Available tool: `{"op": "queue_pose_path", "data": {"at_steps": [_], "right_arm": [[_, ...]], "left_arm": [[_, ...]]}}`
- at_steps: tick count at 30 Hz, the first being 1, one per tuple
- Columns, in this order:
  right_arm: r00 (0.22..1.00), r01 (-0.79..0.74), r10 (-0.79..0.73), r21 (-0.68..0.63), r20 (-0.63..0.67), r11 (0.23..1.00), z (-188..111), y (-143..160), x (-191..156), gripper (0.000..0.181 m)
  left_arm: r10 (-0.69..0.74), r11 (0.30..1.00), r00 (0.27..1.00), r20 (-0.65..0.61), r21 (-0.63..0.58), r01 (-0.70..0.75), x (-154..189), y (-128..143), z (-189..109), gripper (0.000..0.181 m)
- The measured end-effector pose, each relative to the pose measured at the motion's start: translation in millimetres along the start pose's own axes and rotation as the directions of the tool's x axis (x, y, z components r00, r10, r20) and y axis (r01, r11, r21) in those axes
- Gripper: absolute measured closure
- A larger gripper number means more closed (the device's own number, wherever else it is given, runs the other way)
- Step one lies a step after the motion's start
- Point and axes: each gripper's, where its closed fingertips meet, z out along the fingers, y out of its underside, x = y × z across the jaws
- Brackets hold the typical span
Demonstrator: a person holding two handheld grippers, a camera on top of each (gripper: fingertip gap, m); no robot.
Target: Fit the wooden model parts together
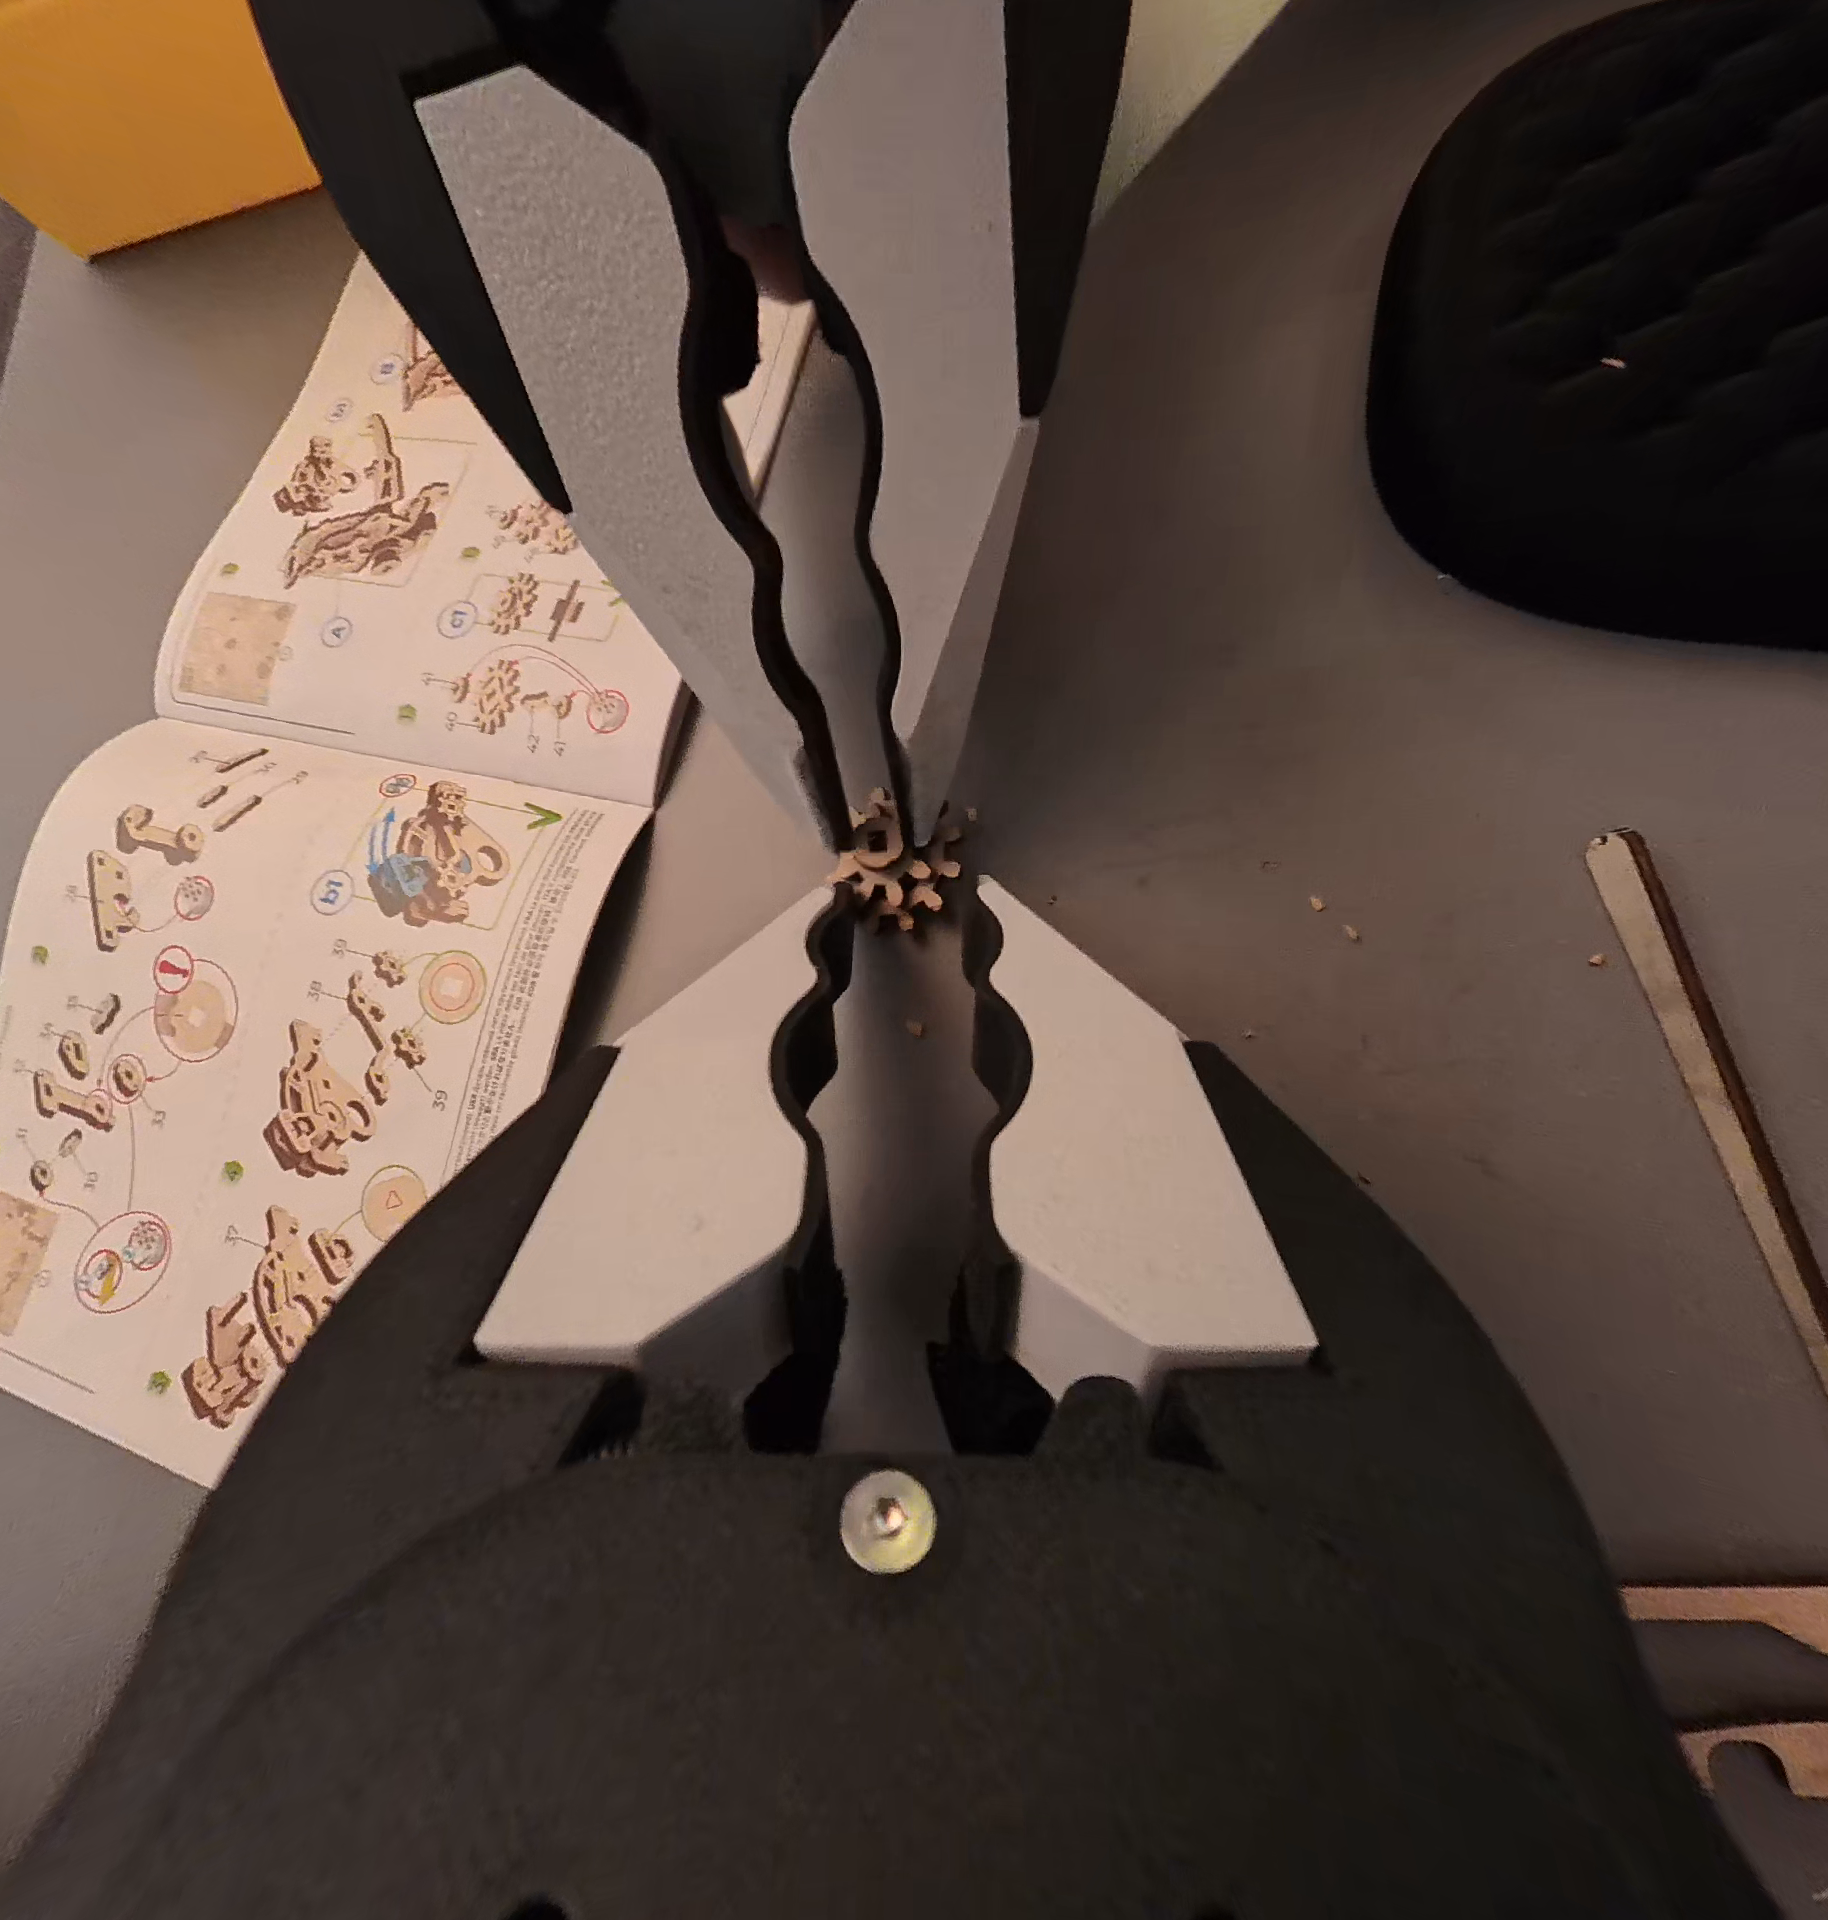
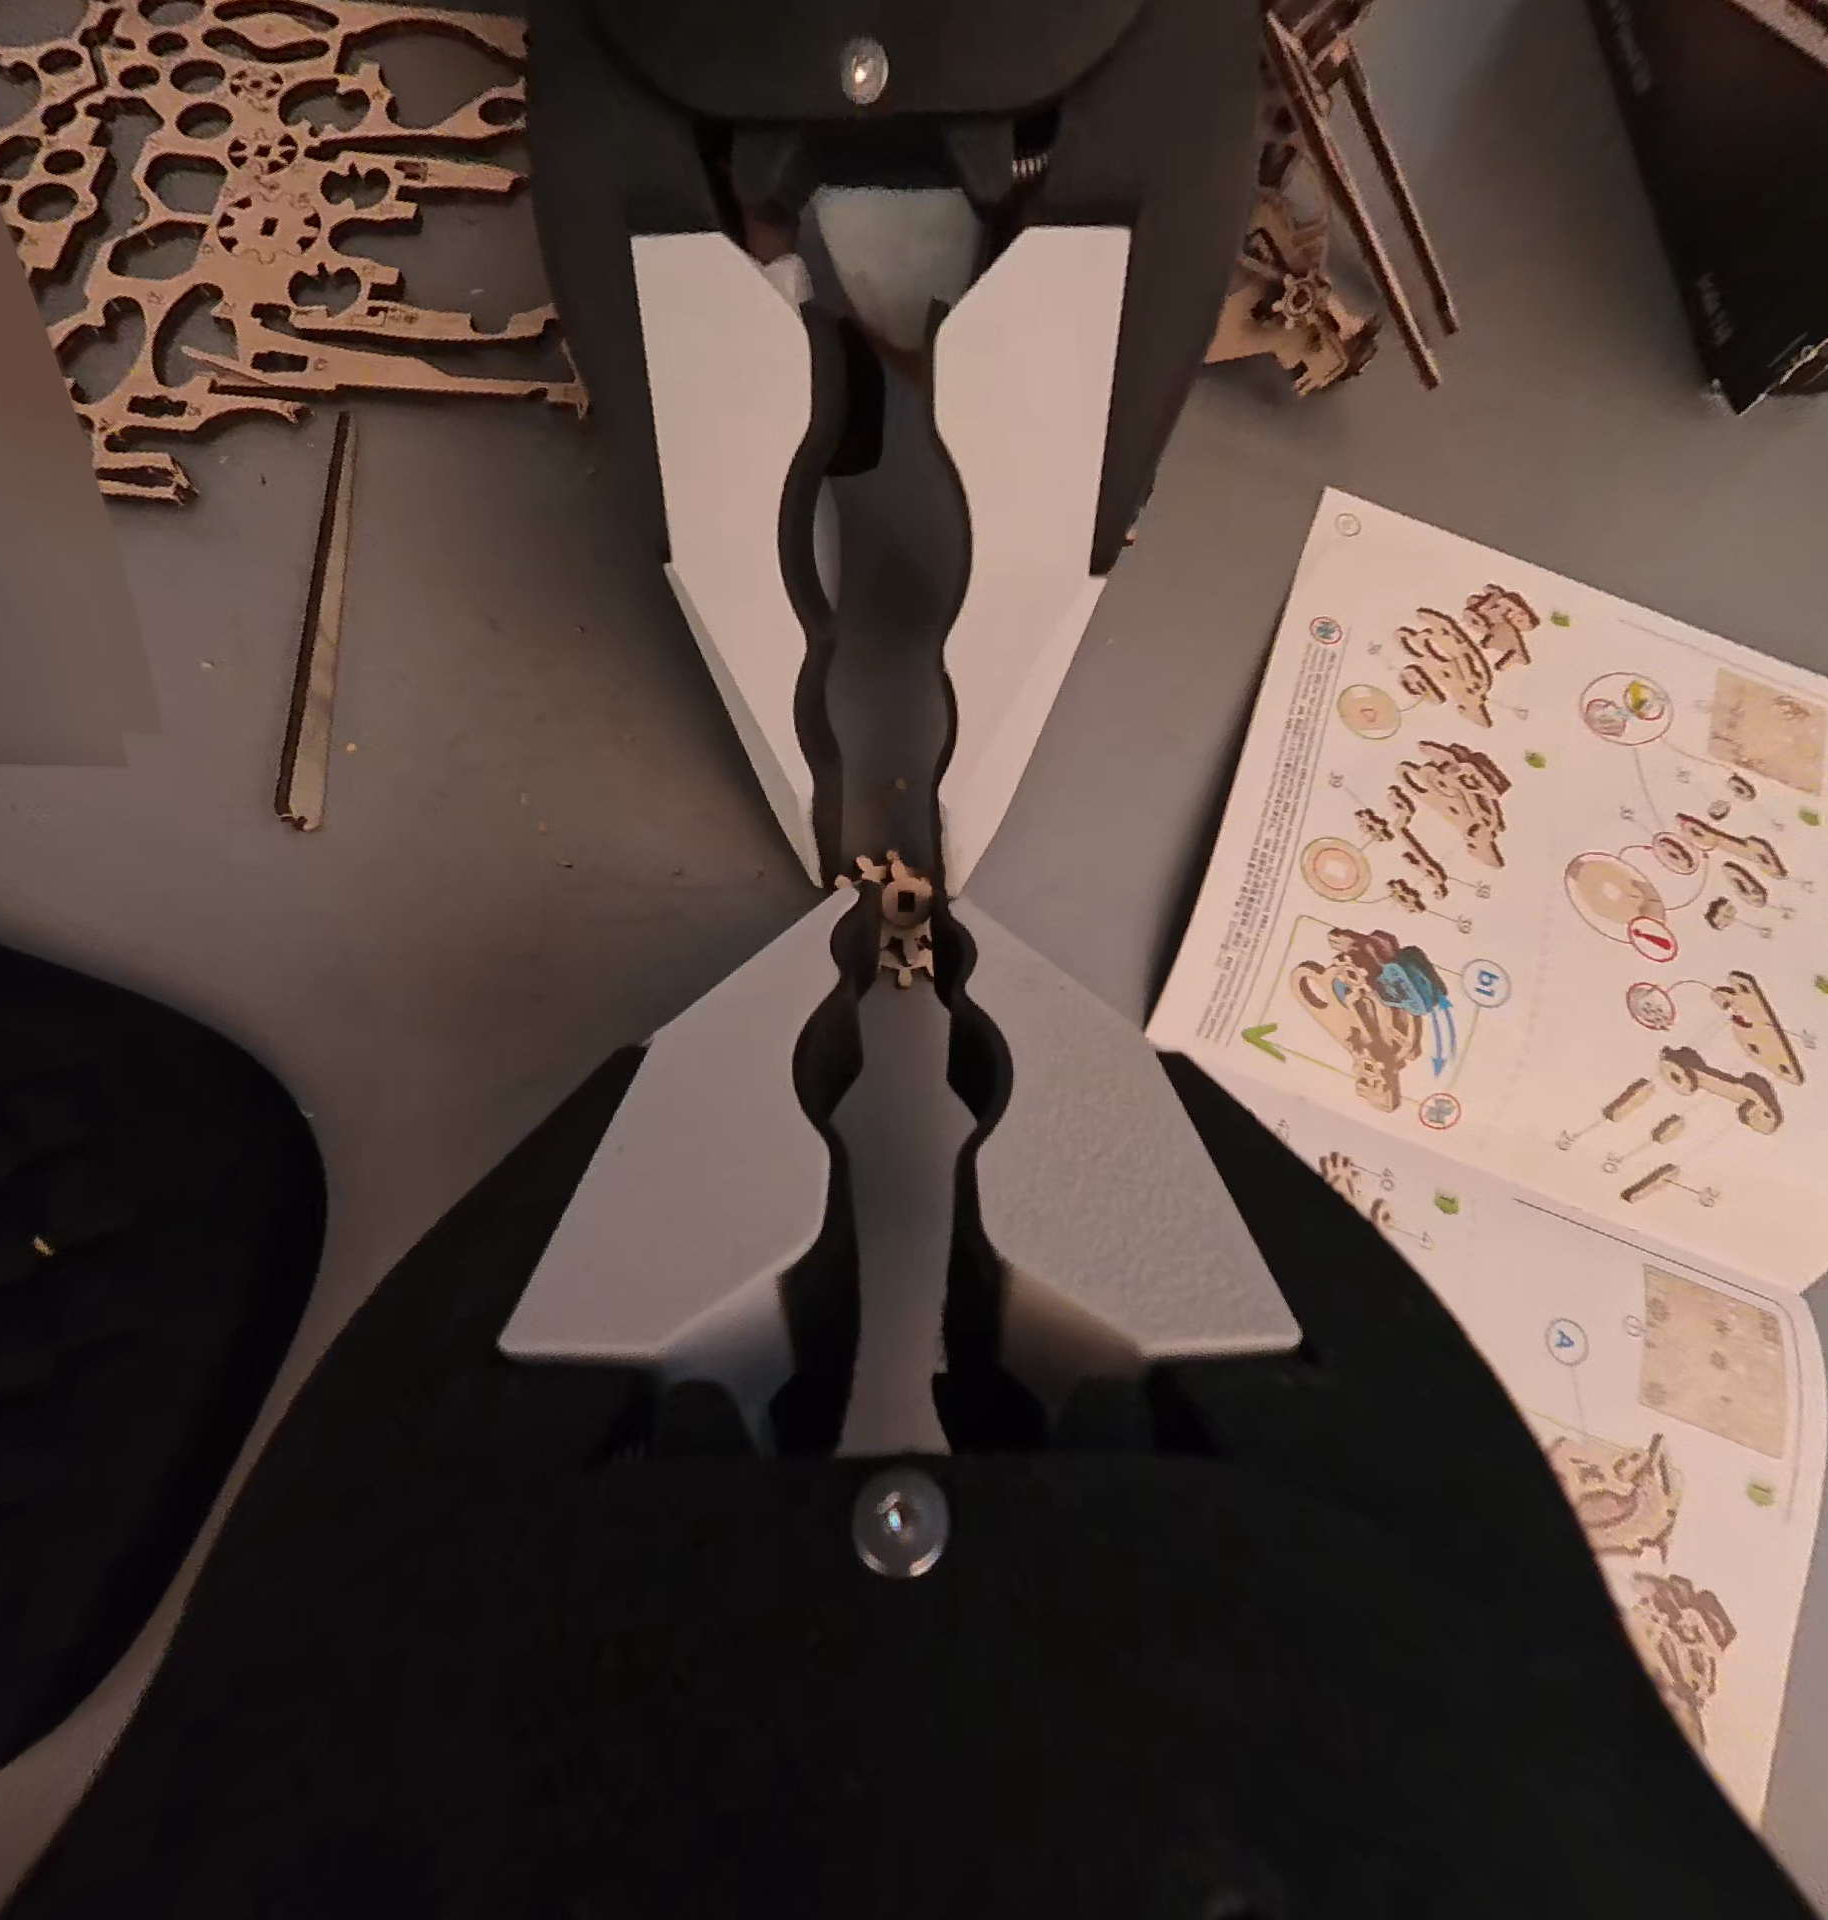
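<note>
Where grippers (image 1: pixel 894 914) meet: booklet (image 1: pixel 266 987) beside.

The two grippers meet tip to tip over the grey table (image 1: pixel 1253 727), so the middle of each frame is blocked. In the left wrist view, bare table lies open at centre right, hemmed by the black cushion (image 1: pixel 1637 343) upper right, a wooden strip (image 1: pixel 1720 1122) at right and the instruction booklet (image 1: pixel 297 935) at left. In the right wrist view, the punched-out wooden sheet (image 2: pixel 224 218) crowds the upper left.
</note>
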Motion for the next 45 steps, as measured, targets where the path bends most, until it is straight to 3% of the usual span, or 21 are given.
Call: {"op": "queue_pose_path", "data": {"at_steps": [11,17,37,45], "right_arm": [[1.0,-0.004,0.004,-0.012,-0.004,1.0,-6.7,-2.0,1.4,0.175],[0.999,-0.03,0.03,-0.006,-0.01,1.0,-7.5,-0.3,3.5,0.175],[0.997,-0.073,0.072,-0.023,-0.028,0.997,-0.5,3.4,1.0,0.175],[0.998,-0.059,0.06,0.077,-0.018,0.995,-0.4,3.9,0.7,0.175]], "left_arm": [[-0.069,0.998,0.997,-0.017,0.009,0.069,-2.9,-0.4,2.7,0.143],[-0.082,0.996,0.996,-0.034,0.027,0.083,-2.8,-3.1,6.8,0.154],[-0.089,0.996,0.996,0.015,0.026,0.088,-4.6,-3.0,6.8,0.154],[-0.113,0.993,0.994,0.0,0.041,0.113,-4.1,-2.5,6.2,0.154]]}}
